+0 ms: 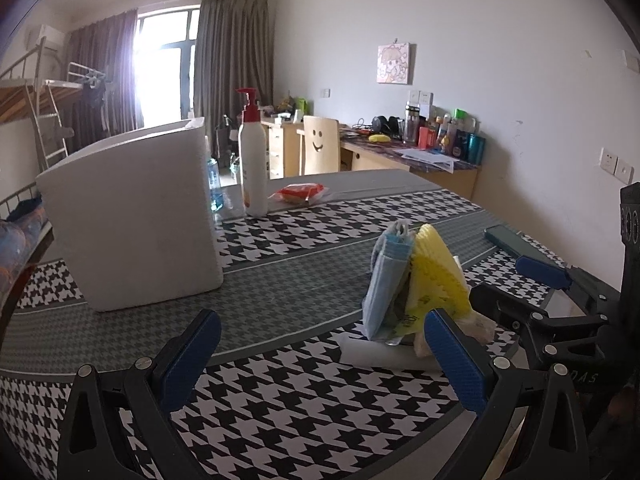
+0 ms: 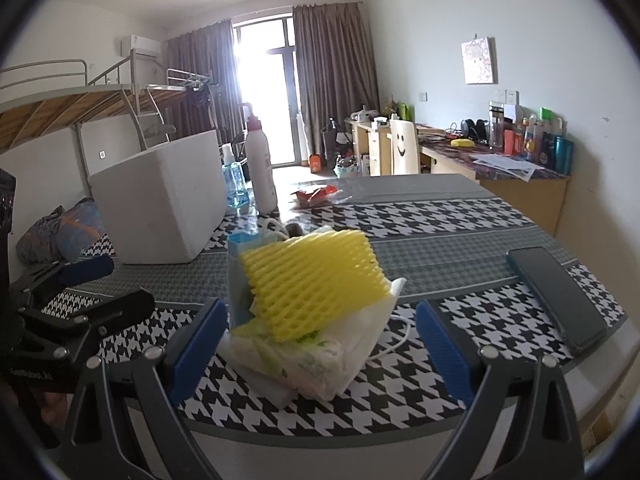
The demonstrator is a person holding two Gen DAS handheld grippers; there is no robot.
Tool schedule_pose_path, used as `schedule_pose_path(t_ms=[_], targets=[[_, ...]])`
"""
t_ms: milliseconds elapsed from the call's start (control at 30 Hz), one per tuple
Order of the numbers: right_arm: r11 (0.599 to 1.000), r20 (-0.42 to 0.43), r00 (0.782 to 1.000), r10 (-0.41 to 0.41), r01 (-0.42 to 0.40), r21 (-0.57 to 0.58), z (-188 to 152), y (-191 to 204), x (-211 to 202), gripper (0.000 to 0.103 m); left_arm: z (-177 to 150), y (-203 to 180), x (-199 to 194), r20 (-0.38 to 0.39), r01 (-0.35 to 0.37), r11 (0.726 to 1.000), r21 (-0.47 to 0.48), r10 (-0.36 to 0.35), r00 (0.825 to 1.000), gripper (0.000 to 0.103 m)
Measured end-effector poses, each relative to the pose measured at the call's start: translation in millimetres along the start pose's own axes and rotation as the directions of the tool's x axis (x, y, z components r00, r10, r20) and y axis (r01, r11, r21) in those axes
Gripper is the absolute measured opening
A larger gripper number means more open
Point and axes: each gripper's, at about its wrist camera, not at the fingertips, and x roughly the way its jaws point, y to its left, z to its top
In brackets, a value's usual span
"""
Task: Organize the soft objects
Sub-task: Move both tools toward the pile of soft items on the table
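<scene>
Progress: early, I judge — the soft things sit in 1 loose heap on the bench, none seen in the white box.
Left: the whole heap, likely bound for the box.
Pile: yellow foam net on top, tissue packs beneath, blue face masks standing beside.
Right claw: jaws apart, pile between them, not gripped.
Left claw: jaws apart, empty — pile just ahead, by its right jaw.
</scene>
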Motion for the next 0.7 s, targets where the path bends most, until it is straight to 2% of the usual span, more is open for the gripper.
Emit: schedule_pose_path(t_ms=[167, 267, 433, 500, 600, 700], targets=[[1.0, -0.018, 1.0, 0.021, -0.021, -0.005, 3, 1, 9, 0.097, 0, 1, 8, -0.016, 0.0, 1.0, -0.005, 0.0, 1.0, 0.102], [0.999, -0.038, 0.999, 0.038, -0.038, -0.006, 3, 2, 15, 0.087, -1, 2, 12, -0.026, 0.006, 1.0, -0.008, -0.006, 1.0, 0.102], [0.998, -0.067, 0.996, 0.059, -0.059, 0.001, 2, 2, 23, 0.076, 1, 0, 18, -0.036, 0.008, 1.0, -0.003, -0.008, 0.999, 0.102], [0.998, -0.068, 0.996, 0.057, -0.057, -0.005, 2, 2, 25, 0.075, 3, -4, 21, -0.042, -0.005, 1.0, 0.004, 0.005, 0.999, 0.102], [0.998, -0.058, 0.996, 0.062, -0.062, -0.01, 2, 3, 23, 0.075, 7, -9, 25, -0.045, 0.014, 1.0, 0.026, -0.013, 0.999, 0.102], [0.997, -0.075, 0.995, 0.071, -0.071, -0.003, 2, -1, 27, 0.062, 10, -12, 31, -0.058, 0.042, 0.999, 0.022, -0.041, 0.997, 0.102]])
